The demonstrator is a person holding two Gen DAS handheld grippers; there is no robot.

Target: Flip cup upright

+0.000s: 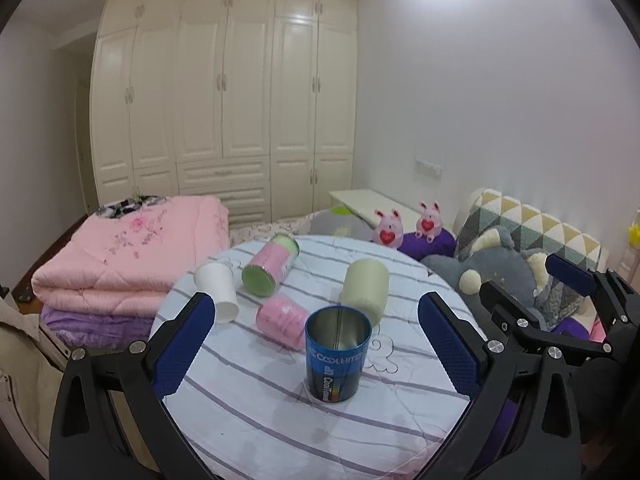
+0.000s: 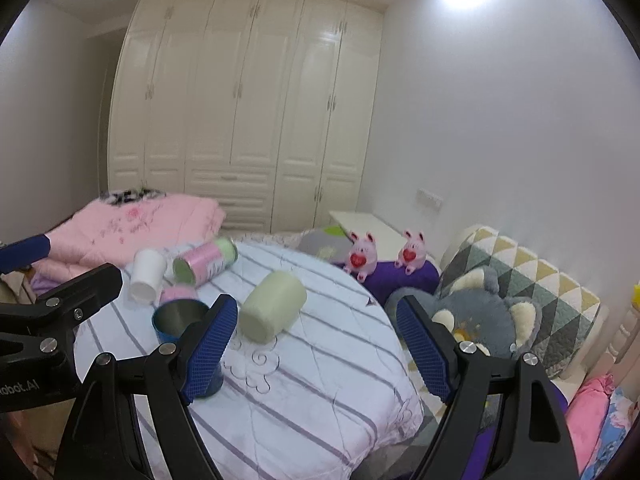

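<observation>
Round table (image 1: 280, 420), striped cloth.

Blue tin cup (image 1: 338, 354): upright, long axis vertical, mouth up, near table centre, between the spread fingers of the left gripper (image 1: 316, 344), untouched.

Pale green cup (image 1: 365, 289): at 1 o'clock from the blue one, on its side, mouth toward the viewer.

Right gripper (image 2: 316, 344): jaws wide, empty, at 3 o'clock.

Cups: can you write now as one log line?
blue cup upright | green cup on side | left hand-held gripper open | right hand-held gripper open
</observation>
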